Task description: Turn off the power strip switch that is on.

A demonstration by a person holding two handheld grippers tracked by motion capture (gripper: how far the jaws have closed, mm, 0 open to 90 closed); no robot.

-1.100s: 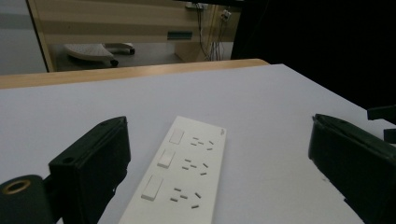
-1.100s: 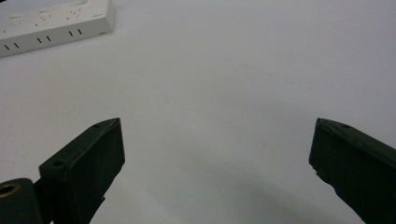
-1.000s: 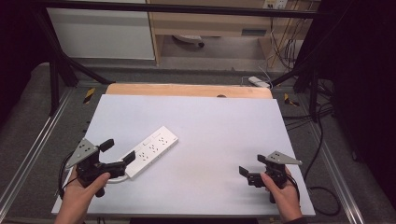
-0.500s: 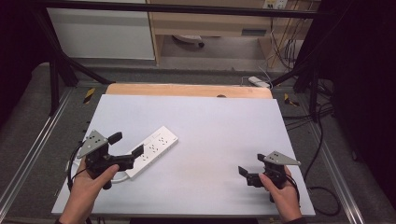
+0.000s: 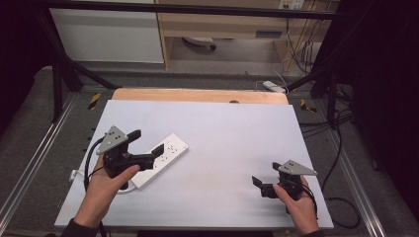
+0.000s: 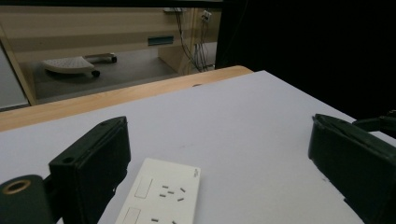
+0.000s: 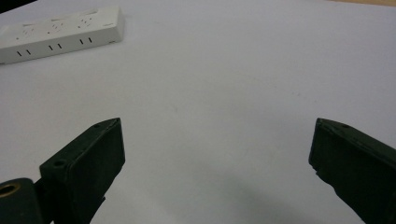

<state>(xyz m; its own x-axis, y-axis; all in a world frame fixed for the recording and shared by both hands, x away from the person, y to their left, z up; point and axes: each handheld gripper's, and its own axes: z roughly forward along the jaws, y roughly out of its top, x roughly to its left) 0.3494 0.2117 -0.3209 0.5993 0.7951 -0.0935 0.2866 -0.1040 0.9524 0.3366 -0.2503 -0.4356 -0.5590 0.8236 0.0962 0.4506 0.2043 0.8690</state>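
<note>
Power strip [image 5: 160, 158]: white plastic, long rectangular, lying flat on table's left half.
Left gripper [image 5: 146, 147]: jaws spread wide, poised over strip.
Right gripper [image 5: 258, 184]: jaws apart, well clear.
Table [image 5: 232, 138]: smooth, matte, pale surface.
Left gripper view: socket slots visible.

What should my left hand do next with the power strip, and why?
Probably lower the left gripper a little and centre it across the white power strip. In the left gripper view its fingers are spread wide with the strip lying between them, untouched, closer to one finger. The right gripper rests open, far off on the table.
</note>
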